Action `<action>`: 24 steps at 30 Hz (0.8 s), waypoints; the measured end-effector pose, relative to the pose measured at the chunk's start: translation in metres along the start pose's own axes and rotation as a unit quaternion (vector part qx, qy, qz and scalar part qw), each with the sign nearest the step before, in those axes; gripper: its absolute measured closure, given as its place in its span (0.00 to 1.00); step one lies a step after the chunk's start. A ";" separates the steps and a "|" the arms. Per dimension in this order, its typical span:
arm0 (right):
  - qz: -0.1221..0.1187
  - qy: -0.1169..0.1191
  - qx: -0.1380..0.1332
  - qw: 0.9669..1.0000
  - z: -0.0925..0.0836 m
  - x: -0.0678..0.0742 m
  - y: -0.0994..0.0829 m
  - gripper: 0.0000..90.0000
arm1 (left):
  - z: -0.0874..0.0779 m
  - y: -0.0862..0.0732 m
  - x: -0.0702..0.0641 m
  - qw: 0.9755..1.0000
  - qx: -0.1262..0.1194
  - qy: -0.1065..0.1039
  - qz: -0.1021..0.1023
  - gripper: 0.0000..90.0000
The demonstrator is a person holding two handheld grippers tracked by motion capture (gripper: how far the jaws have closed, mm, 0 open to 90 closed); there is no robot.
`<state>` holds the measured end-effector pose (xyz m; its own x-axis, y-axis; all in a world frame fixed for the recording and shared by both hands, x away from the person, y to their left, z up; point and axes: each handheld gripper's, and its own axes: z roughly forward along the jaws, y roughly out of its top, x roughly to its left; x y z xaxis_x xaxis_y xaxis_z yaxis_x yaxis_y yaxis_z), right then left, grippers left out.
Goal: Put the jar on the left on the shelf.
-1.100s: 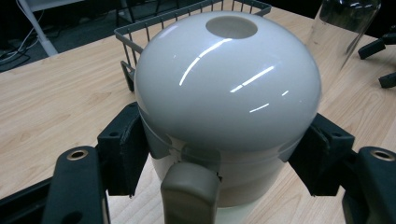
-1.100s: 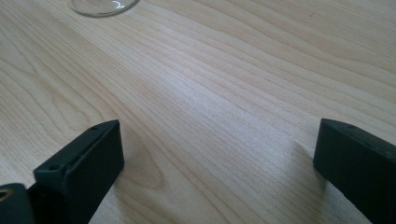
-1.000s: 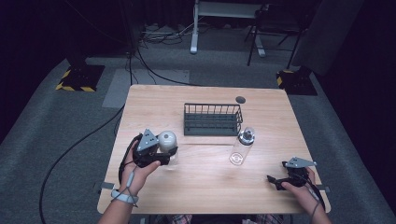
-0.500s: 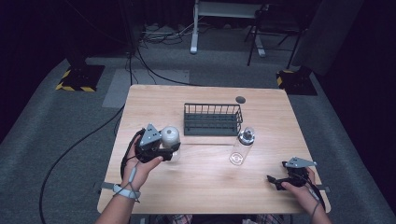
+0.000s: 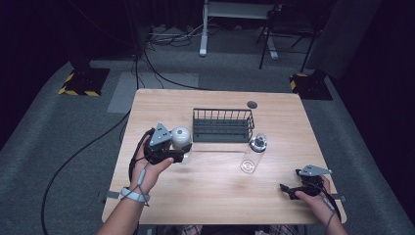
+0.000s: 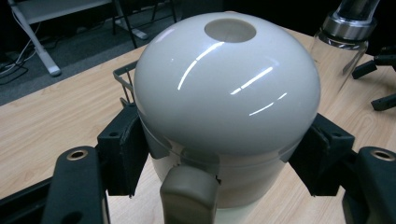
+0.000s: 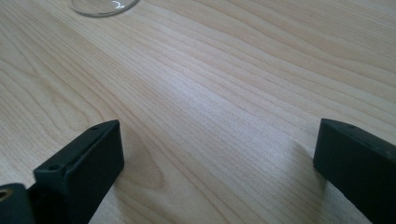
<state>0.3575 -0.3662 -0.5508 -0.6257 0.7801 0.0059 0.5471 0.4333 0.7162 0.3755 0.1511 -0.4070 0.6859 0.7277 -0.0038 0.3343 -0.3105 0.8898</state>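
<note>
My left gripper point(image 5: 176, 150) is shut on a glossy white domed container point(image 5: 181, 136), held just above the table left of the wire basket point(image 5: 222, 125). In the left gripper view its pads press both sides of the dome point(image 6: 224, 88), which has a round recess on top and a grey tab in front. A clear bottle point(image 5: 252, 154) with a silver neck lies right of centre, and in the left gripper view the bottle point(image 6: 343, 42) is seen beyond the dome. My right gripper point(image 5: 288, 189) rests open near the front right edge; in the right gripper view the right gripper point(image 7: 219, 158) has bare wood between wide jaws.
The wooden table point(image 5: 215, 196) has a small dark round cap point(image 5: 252, 104) behind the basket. Cables trail off the table's left side over the grey floor. A desk frame and a chair stand in the dark beyond the far edge.
The left gripper has risen with the white container and drifted slightly toward the basket. The right gripper has stayed where it was.
</note>
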 end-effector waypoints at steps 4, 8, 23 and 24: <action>0.000 0.000 0.000 1.000 0.000 0.000 0.000 0.02 | 0.002 0.003 0.002 1.000 -0.005 0.002 -0.006 0.31; 0.000 0.000 0.000 1.000 0.000 0.000 0.000 0.02 | 0.004 0.008 0.003 1.000 -0.008 0.000 -0.008 0.31; 0.000 0.000 0.000 1.000 0.000 0.000 0.000 0.02 | 0.010 0.032 0.002 1.000 -0.011 0.002 0.010 0.31; 0.000 0.000 0.000 1.000 0.000 0.000 0.000 0.02 | 0.010 0.032 0.002 1.000 -0.011 0.002 0.010 0.31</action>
<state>0.3575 -0.3663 -0.5508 -0.6259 0.7799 0.0062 0.5470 0.4333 0.7163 0.3940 0.1364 -0.3831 0.6899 0.7237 0.0162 0.3060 -0.3118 0.8995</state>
